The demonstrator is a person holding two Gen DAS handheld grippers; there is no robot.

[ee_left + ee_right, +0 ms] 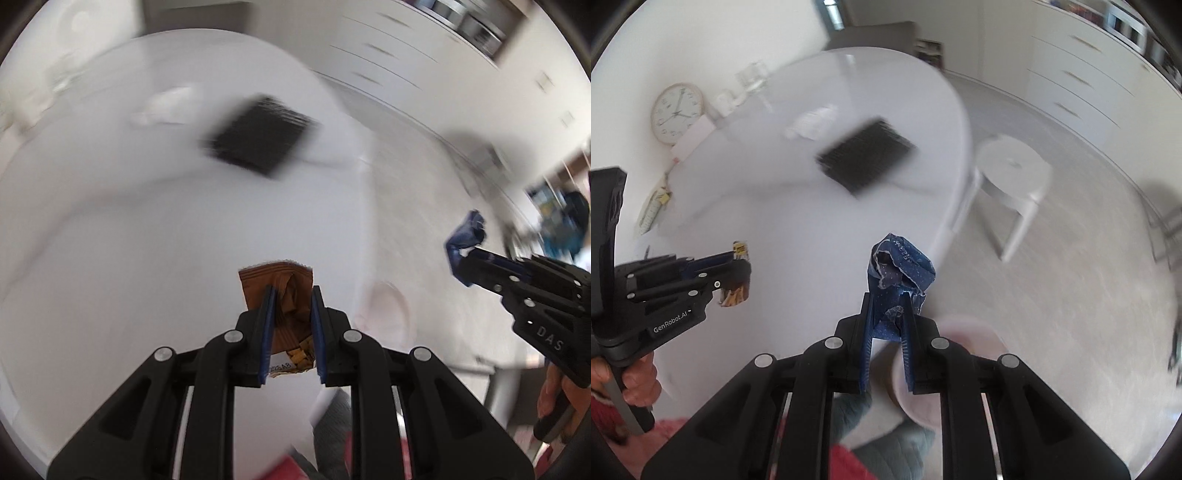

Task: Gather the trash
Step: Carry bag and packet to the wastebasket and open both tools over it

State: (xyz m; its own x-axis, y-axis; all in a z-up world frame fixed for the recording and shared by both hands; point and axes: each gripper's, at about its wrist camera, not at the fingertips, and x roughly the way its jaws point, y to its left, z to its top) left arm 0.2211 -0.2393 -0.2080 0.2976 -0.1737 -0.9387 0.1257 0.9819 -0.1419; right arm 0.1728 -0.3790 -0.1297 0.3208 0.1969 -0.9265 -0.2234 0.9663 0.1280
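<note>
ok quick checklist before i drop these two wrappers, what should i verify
1. Left gripper shut on brown wrapper: ok.
2. Right gripper shut on blue wrapper: ok.
3. Pink bin below the right gripper: cannot tell, blurred and half hidden.
4. Grippers apart from each other: ok.
5. Table cleared of trash: not ok, a white crumpled piece lies beside the black pad.

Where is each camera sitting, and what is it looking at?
Left wrist: on the left gripper, looking down at its brown wrapper and white table; a hand shows far right.
Right wrist: on the right gripper, looking down at its blue wrapper; a hand shows lower left.
Both see the black square and each other's gripper.
</note>
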